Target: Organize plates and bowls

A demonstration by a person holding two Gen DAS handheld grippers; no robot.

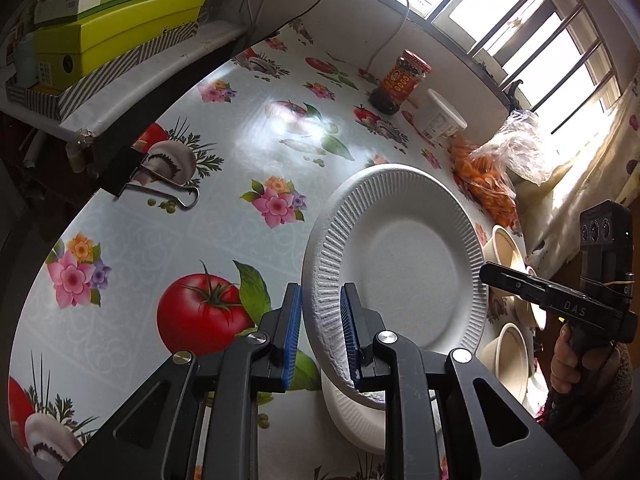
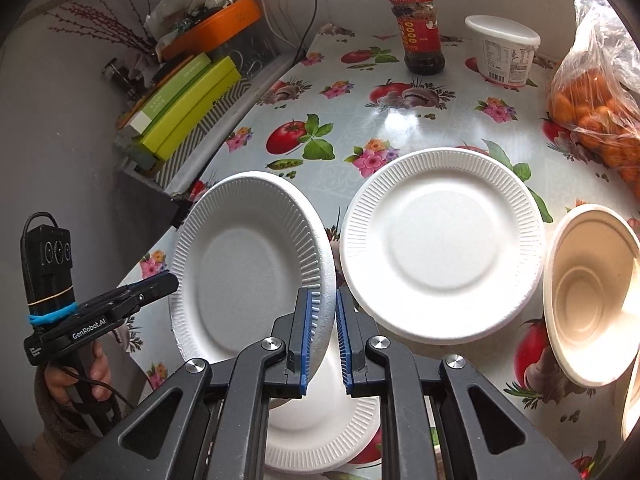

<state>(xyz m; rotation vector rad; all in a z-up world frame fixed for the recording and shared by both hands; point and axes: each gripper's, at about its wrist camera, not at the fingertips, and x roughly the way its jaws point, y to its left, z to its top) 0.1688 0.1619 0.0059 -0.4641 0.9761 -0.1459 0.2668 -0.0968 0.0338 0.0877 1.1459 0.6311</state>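
Note:
A white ribbed paper plate (image 1: 400, 264) is lifted and tilted above the table, held by both grippers at opposite rim edges. My left gripper (image 1: 320, 332) is shut on its near rim. In the right wrist view the same plate (image 2: 248, 264) has its right rim between the blue pads of my right gripper (image 2: 323, 336). A second white plate (image 2: 316, 432) lies on the table under it, also showing in the left wrist view (image 1: 352, 420). A third plate (image 2: 440, 244) lies flat to the right. Beige paper bowls (image 2: 592, 292) sit at the far right.
On the flowered tablecloth (image 2: 360, 128) stand a sauce jar (image 2: 418, 32), a white tub (image 2: 504, 50) and a bag of oranges (image 2: 596, 116). Green boxes (image 2: 184, 104) lie on a side shelf left. A binder clip (image 1: 136, 172) grips the table edge.

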